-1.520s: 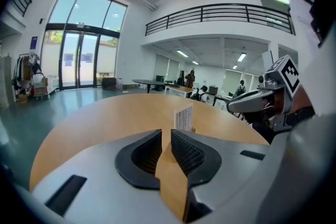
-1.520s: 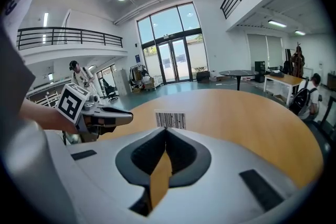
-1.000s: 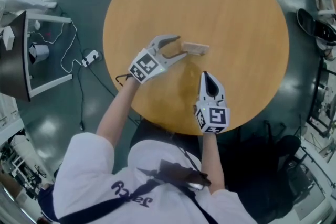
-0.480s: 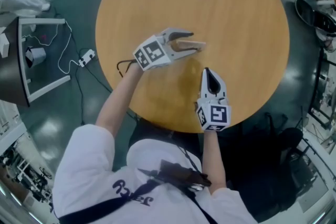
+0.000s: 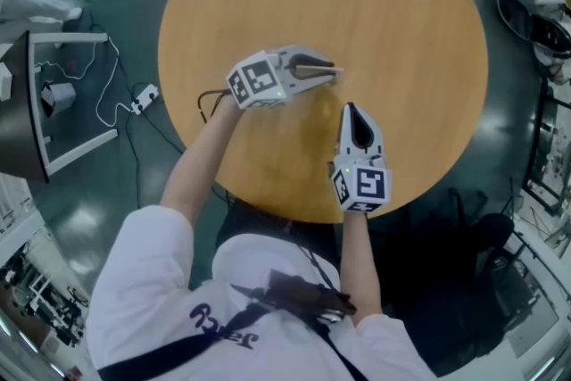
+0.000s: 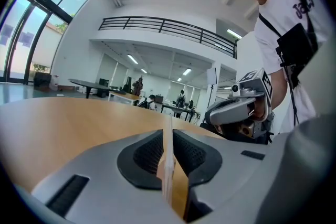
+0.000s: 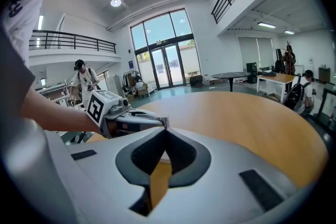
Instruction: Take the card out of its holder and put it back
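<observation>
Barely begun, by my reckoning: the card holder (image 6: 167, 170) is down at the table (image 5: 401, 31) and I see no card drawn out of it, so pulling it and sliding it back are both left. My left tongs (image 5: 326, 70) have just been closing and now pinch the holder edge-on between nearly shut pads, while my right tongs (image 5: 349, 110) wait just beside, jaws together on nothing.
</observation>
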A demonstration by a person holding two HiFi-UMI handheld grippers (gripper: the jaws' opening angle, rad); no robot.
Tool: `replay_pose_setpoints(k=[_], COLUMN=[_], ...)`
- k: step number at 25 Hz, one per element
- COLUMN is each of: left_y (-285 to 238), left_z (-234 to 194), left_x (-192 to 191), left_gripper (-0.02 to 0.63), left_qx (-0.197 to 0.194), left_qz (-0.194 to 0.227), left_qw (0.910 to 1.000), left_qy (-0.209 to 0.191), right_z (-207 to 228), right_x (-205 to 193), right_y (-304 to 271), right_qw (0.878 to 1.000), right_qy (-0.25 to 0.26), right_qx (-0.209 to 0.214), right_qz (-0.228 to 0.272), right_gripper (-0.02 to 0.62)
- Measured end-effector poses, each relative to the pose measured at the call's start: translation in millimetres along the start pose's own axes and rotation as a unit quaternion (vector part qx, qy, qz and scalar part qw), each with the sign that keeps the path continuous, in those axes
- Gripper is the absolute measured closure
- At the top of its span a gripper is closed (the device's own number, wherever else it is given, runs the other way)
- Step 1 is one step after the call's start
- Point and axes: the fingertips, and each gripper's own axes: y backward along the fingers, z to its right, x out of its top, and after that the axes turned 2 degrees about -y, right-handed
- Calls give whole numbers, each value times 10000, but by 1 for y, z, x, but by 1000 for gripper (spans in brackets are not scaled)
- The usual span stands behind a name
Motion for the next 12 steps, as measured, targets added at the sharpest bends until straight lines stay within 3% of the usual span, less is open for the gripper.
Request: replay_pose_setpoints(k=[3, 12], left_y=[3, 5], left_z=[1, 9], left_x=[0, 13], left_gripper=[571, 578], left_qx=[-163, -429], left_qz=[27, -28], left_qw=[9999, 9990], left_qy=[25, -119], right_z=[2, 4], right_x=[-1, 12], right_y=[2, 12], right_qw=[10000, 9996], right_qy=[-37, -131], right_qx=[1, -67], right_qz=[31, 225], right_gripper=[584, 584])
